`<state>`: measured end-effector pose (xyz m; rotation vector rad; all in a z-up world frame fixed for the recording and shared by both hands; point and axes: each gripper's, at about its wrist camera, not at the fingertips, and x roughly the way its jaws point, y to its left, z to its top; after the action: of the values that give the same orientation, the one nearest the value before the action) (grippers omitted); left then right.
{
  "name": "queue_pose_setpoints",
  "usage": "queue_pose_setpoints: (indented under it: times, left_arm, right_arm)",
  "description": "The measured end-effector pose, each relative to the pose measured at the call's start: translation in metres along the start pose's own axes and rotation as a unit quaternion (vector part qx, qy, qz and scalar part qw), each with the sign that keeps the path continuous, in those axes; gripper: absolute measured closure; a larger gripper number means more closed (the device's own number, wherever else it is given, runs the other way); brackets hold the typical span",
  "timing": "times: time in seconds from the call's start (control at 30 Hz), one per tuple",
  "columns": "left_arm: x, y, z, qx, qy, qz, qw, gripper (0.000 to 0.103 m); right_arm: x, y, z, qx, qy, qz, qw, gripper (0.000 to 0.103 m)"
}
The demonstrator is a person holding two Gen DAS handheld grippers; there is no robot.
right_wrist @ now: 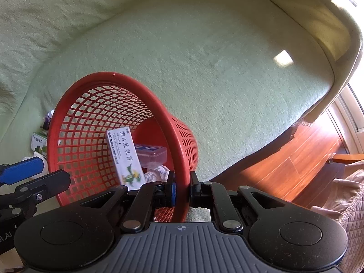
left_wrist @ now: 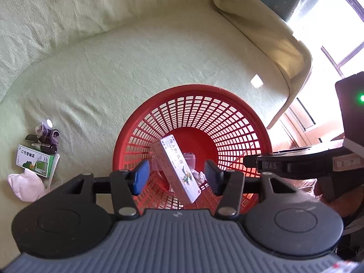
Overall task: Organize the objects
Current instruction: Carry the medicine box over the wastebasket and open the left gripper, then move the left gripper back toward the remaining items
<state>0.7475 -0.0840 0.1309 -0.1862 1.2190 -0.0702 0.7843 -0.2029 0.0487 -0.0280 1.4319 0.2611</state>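
My right gripper is clamping the near rim of the red basket. My left gripper is hanging half-open over its mouth, pads clear of the white medicine box leaning inside, above a clear plastic case and crumpled paper. Farther left, a green box and small bottles are lying on the green sofa.

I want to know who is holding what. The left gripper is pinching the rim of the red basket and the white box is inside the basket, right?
Not quite. The right gripper is the one pinching the rim of the red basket, as the right wrist view shows. The left gripper is open over the basket. The white box is inside the basket, as you said.
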Motion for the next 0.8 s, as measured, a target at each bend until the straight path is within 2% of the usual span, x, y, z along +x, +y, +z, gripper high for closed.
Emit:
queue_pose_setpoints:
  times: [0.23, 0.43, 0.63, 0.73, 0.8]
  left_arm:
    - [-0.012, 0.022, -0.013, -0.012, -0.010, 0.032, 0.9994, 0.049]
    - [-0.029, 0.068, -0.030, -0.051, -0.017, 0.077, 0.9956, 0.049]
    - [-0.041, 0.120, -0.055, -0.097, -0.014, 0.125, 0.9873, 0.045]
    - [-0.041, 0.138, -0.070, -0.097, -0.013, 0.154, 0.9833, 0.045]
    - [-0.038, 0.150, -0.080, -0.100, -0.011, 0.173, 0.9798, 0.043]
  right_arm:
    - [0.000, -0.001, 0.000, 0.001, 0.001, -0.002, 1.000, 0.095]
    - [0.003, -0.001, 0.003, -0.006, -0.001, -0.009, 1.000, 0.095]
    - [0.009, -0.005, 0.003, -0.025, 0.015, -0.028, 0.999, 0.095]
    - [0.015, -0.017, 0.001, 0.002, 0.036, -0.026, 0.999, 0.095]
    - [0.018, -0.029, -0.001, 0.043, 0.056, -0.014, 0.997, 0.095]
